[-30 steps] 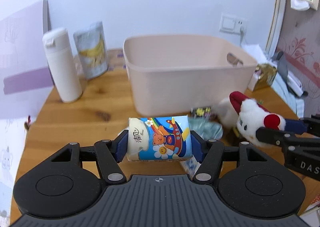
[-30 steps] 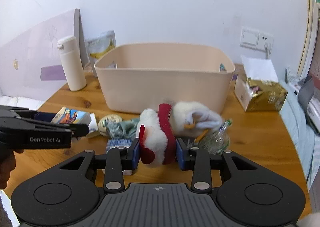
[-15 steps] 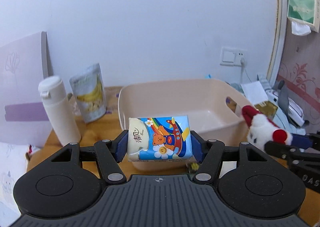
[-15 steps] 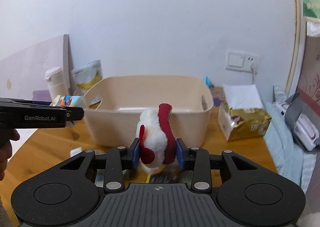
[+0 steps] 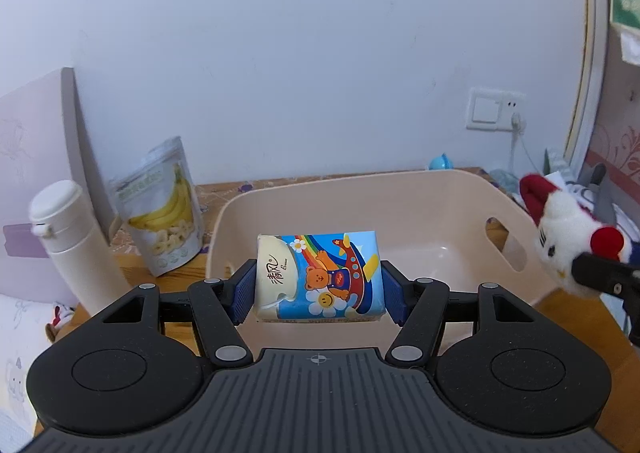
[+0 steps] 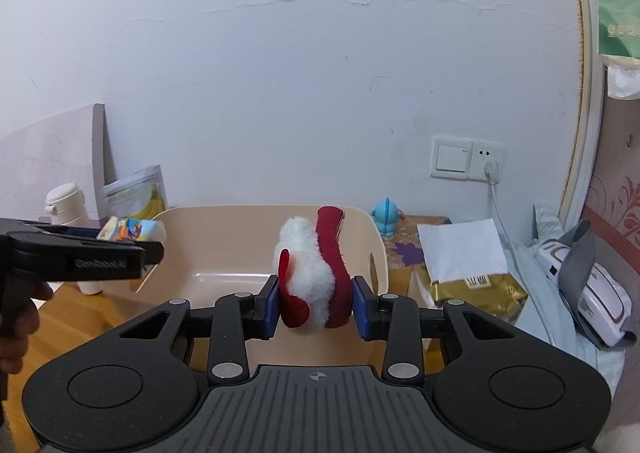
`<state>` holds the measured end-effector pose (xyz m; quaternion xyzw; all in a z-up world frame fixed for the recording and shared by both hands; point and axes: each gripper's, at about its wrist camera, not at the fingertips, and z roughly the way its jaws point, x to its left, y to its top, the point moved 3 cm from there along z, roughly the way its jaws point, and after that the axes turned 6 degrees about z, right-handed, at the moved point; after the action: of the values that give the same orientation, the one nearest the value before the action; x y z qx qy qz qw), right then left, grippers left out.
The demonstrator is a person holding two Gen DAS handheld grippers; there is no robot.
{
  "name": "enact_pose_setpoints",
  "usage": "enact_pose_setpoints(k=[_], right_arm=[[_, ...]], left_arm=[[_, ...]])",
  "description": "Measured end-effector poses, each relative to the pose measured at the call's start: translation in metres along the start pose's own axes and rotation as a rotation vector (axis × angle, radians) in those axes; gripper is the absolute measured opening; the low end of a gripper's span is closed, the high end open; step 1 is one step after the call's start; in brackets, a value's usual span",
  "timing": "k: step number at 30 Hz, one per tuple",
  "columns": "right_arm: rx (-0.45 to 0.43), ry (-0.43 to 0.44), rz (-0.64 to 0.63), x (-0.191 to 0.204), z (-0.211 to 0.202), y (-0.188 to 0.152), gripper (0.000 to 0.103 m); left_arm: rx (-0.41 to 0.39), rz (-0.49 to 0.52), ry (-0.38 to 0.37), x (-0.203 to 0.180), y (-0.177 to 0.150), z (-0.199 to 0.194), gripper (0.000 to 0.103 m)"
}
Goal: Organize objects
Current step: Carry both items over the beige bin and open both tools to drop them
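Observation:
My left gripper point(image 5: 319, 291) is shut on a colourful tissue pack point(image 5: 320, 277) with a bear print and holds it above the near rim of the beige plastic bin point(image 5: 400, 193). My right gripper point(image 6: 315, 303) is shut on a white and red plush toy point(image 6: 312, 273) and holds it over the bin point(image 6: 360, 229) near its right side. In the left wrist view the plush point(image 5: 568, 241) hangs at the right. In the right wrist view the left gripper with the tissue pack point(image 6: 132, 231) is at the left. The bin's floor looks bare.
A white bottle point(image 5: 76, 249) and a banana chip pouch point(image 5: 164, 213) stand left of the bin on the wooden table point(image 5: 132, 265). A gold tissue box point(image 6: 468, 277), a small blue figure point(image 6: 386, 219) and a wall socket with cable point(image 6: 468, 163) are at the right.
Both grippers have risen from the table and moved forward over the bin, each still holding its object. The camera views now look down into the bin.

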<state>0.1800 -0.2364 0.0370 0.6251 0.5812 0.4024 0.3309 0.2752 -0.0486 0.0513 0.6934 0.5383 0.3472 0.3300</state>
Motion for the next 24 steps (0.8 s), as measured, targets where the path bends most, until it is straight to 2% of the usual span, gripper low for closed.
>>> enact_pose_setpoints(k=[10, 15, 20, 24], right_arm=[[0.03, 0.011, -0.024, -0.003, 0.049, 0.013, 0.035], [0.073, 0.01, -0.034, -0.005, 0.068, 0.01, 0.035], [0.127, 0.006, -0.056, -0.006, 0.082, 0.003, 0.036], [0.153, 0.004, -0.058, -0.006, 0.087, -0.001, 0.037]], left_arm=[[0.1, -0.018, 0.003, -0.007, 0.002, 0.052, 0.064], [0.148, -0.007, 0.016, -0.01, -0.004, 0.069, 0.064], [0.223, -0.025, -0.011, -0.011, -0.012, 0.087, 0.065], [0.217, 0.001, 0.026, -0.016, -0.014, 0.085, 0.072]])
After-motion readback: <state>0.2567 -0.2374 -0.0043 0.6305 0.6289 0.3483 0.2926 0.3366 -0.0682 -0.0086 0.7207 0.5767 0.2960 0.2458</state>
